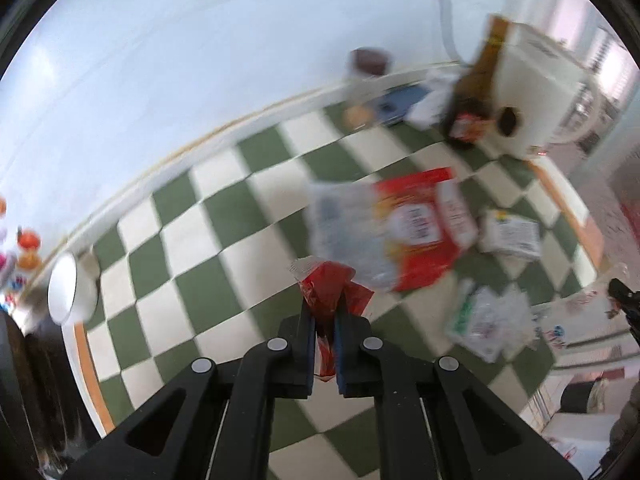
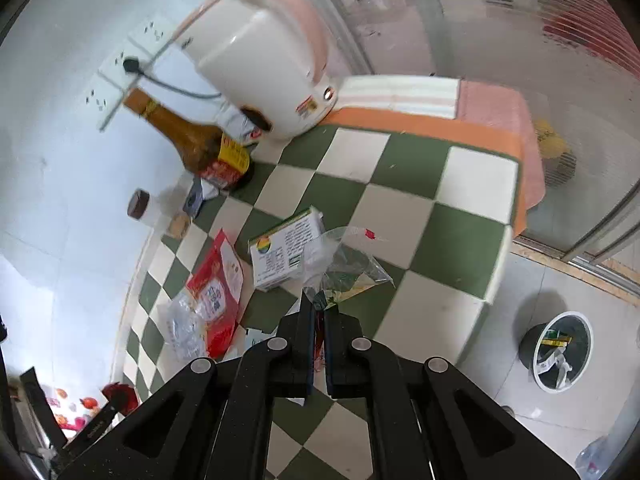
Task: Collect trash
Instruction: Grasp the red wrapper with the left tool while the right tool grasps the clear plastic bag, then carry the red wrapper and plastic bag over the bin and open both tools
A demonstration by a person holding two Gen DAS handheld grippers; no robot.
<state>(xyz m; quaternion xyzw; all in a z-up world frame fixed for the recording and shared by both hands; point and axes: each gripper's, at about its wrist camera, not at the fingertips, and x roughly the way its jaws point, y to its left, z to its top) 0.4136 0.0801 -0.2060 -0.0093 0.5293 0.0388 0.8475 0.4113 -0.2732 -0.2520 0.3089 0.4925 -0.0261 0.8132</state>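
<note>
**Spotter:** What have you got in each hand?

**Me:** My left gripper (image 1: 325,312) has its fingers pinching a crumpled red plastic wrapper (image 1: 334,288), which sticks up just past the tips. My right gripper (image 2: 318,312) is clamped on the corner of a clear cellophane bag (image 2: 344,260) with a bit of dark, greenish print inside; the bag fans out beyond the tips, over the green-and-white checked surface (image 2: 460,240).

**Spotter:** How do they feel to carry?

**Me:** I judge both nearly weightless and limp. Film like this is slick, so I expect it could slide out if I loosen at all. A bunched fold gives the best hold, and that is where I have them.

**Spotter:** What is left?

**Me:** A large red-and-clear food pouch (image 1: 400,224) lies flat in the middle, a white printed carton (image 2: 286,254) just right of it, and another crumpled clear wrapper (image 1: 488,320) nearer me. The carton is stiffer; I'd take it by an edge. The black bin with a white liner (image 2: 560,352) stands on the floor to the right, below the surface.
</note>
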